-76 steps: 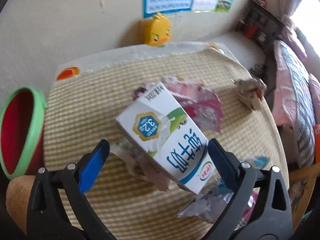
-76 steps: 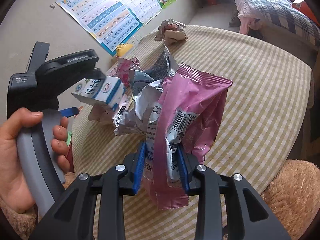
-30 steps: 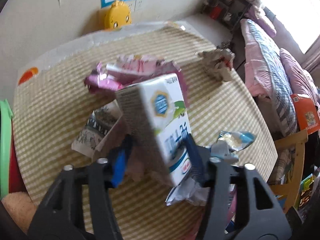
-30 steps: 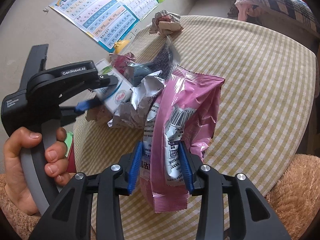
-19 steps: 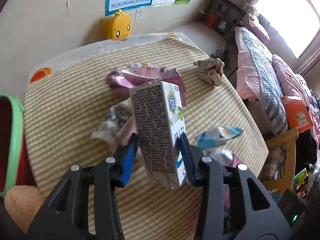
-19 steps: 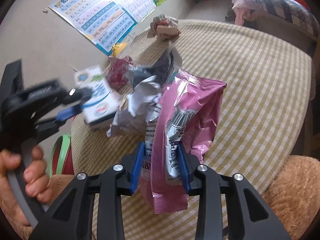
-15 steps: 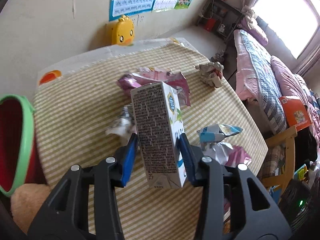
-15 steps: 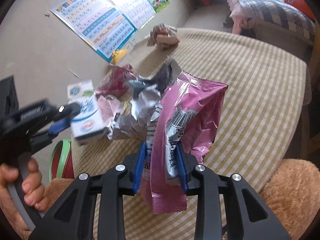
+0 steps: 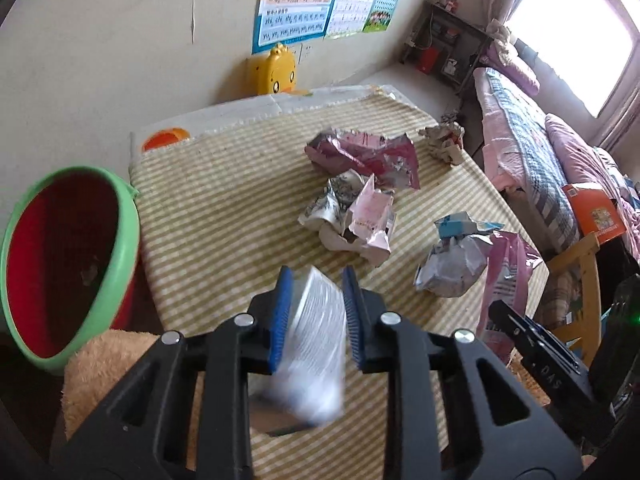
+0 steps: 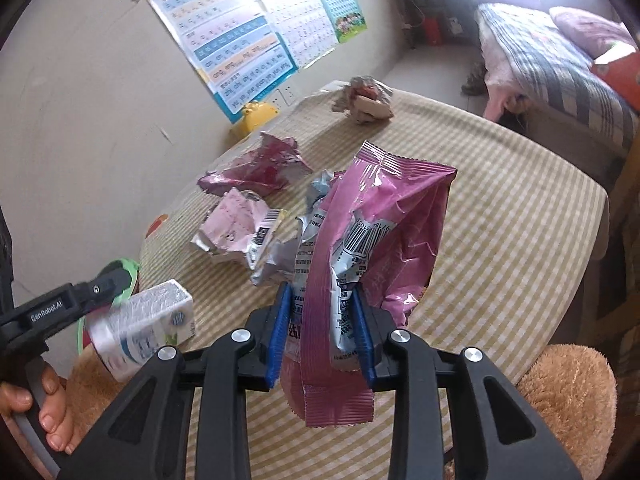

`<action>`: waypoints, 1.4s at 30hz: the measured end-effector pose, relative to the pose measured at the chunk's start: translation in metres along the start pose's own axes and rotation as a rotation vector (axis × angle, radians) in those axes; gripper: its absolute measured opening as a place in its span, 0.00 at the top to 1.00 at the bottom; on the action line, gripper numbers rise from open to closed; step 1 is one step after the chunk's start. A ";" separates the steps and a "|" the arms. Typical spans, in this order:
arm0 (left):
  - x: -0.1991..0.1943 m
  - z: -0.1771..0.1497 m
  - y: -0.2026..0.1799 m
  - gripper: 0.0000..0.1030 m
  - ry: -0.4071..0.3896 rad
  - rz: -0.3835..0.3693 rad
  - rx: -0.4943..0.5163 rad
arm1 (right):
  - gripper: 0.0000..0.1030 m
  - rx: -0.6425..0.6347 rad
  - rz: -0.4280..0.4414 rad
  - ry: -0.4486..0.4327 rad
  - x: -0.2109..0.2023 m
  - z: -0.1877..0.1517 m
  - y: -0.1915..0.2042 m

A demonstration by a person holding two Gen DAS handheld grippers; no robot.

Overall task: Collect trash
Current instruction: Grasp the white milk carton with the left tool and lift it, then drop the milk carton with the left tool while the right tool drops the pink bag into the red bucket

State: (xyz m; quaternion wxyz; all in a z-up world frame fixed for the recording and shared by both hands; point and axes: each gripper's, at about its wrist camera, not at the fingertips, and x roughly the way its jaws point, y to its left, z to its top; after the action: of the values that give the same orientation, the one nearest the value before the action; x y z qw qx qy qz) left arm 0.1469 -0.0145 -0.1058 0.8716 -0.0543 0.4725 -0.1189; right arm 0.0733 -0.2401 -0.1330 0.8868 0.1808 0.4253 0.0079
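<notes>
**A:** What does the left gripper (image 9: 314, 312) have?

**B:** A small white milk carton (image 9: 310, 344), blurred, set between its blue pads. The jaws are closing on it, and the gap is already narrow. From the right wrist view the same carton (image 10: 142, 326) sticks out sideways past the near edge of the counter (image 10: 520, 240), which wears a yellow-and-white checked cloth.

**A:** And the right gripper (image 10: 320, 332)?

**B:** Nearly shut, pinched on a tall pink foil snack bag (image 10: 384, 240) with a barcode on its front. The bag stands upright above the counter, its crimped lower end hanging below the pads.

**A:** Where is the bin?

**B:** A red basket with a green rim (image 9: 64, 264) sits off the left side of the counter, lower than its top, mouth tilted toward the left wrist camera. The carton is near it, apart from it, over the counter's near left corner.

**A:** What trash lies on the counter?

**B:** A crumpled dark pink wrapper (image 9: 364, 156) toward the far side, a crushed pale pink and silver packet (image 9: 352, 216) near the middle, a wadded silver and blue wrapper (image 9: 456, 256) toward the right, and a grey paper ball (image 9: 444, 142) at the far right edge.

**A:** Any person showing?

**B:** Only a hand (image 10: 44, 412) around the left gripper's handle, beyond the counter's near left corner.
</notes>
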 end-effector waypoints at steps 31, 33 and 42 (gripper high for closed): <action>0.051 -0.070 -0.018 0.25 0.350 0.021 0.163 | 0.72 -0.019 -0.001 0.010 0.000 -0.005 0.014; 0.054 -0.072 -0.018 0.42 0.353 0.037 0.167 | 0.72 -0.013 0.000 0.008 -0.001 -0.004 0.013; 0.022 -0.051 0.004 0.44 0.187 -0.031 0.031 | 0.72 -0.054 -0.009 -0.023 -0.011 -0.002 0.025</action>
State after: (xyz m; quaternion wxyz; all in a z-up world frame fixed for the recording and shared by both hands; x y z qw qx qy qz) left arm 0.1159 -0.0157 -0.1523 0.8225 -0.0367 0.5489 -0.1444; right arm 0.0685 -0.2176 -0.1175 0.8963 0.1549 0.4153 0.0135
